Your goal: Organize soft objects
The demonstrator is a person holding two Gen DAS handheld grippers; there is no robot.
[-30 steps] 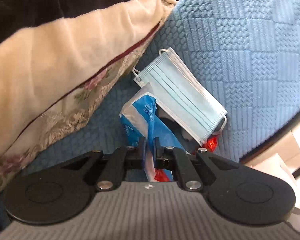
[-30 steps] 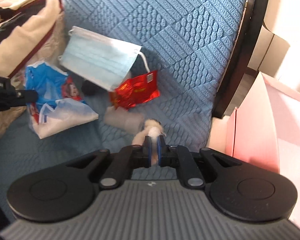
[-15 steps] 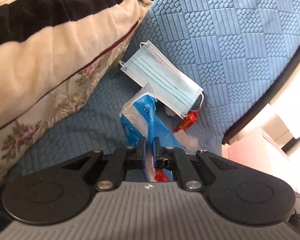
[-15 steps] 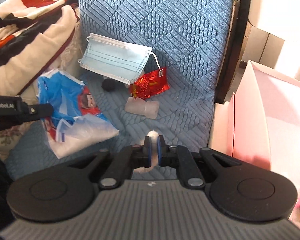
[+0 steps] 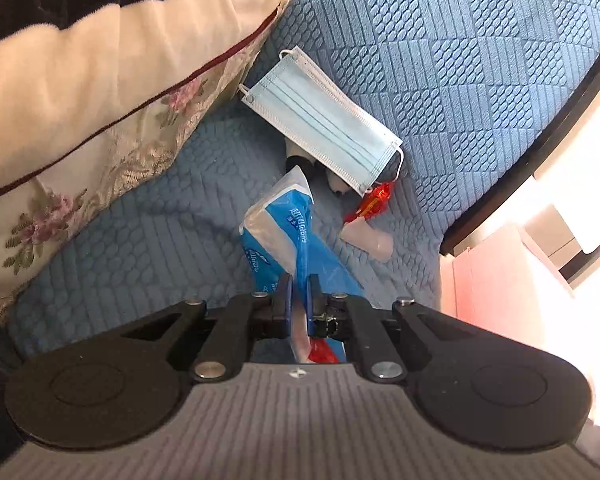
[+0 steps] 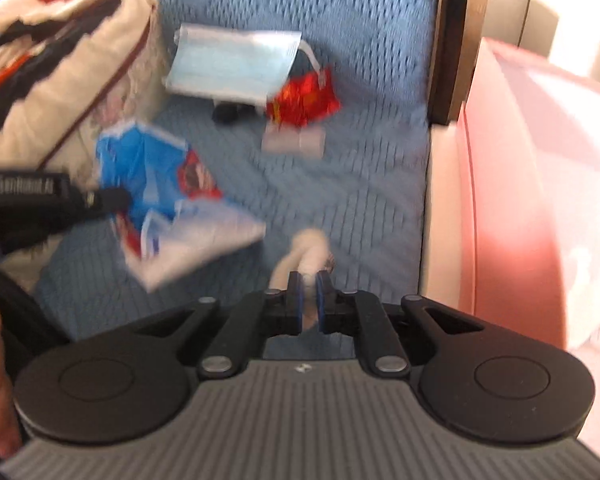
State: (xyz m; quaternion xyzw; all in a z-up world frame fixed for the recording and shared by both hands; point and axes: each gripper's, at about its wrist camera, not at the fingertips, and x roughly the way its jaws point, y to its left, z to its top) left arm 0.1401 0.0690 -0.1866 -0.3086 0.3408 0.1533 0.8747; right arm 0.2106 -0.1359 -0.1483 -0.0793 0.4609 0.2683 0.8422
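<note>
My left gripper [image 5: 298,286] is shut on a blue and white plastic packet [image 5: 284,232] and holds it above the blue quilted sofa seat [image 5: 148,248]; the packet also shows in the right wrist view [image 6: 160,184]. My right gripper [image 6: 308,294] is shut on a small cream soft object [image 6: 310,250], held above the seat. A light blue face mask [image 5: 320,120] leans on the sofa back, also in the right wrist view [image 6: 232,64]. Below it lie a red wrapper [image 5: 374,198], [image 6: 304,98], a pale roll [image 5: 368,238], [image 6: 294,142] and a partly hidden black and white item [image 5: 300,162].
A cream, black and floral blanket and cushion [image 5: 100,80] fill the left of the sofa. A pink box [image 6: 512,208] stands right of the sofa's dark wooden edge [image 6: 448,60]; it also shows in the left wrist view [image 5: 500,280]. The right wrist view is motion-blurred.
My right gripper has lifted the cream soft object off the seat and swung right toward the pink box. My left gripper still holds the blue packet and has shifted slightly.
</note>
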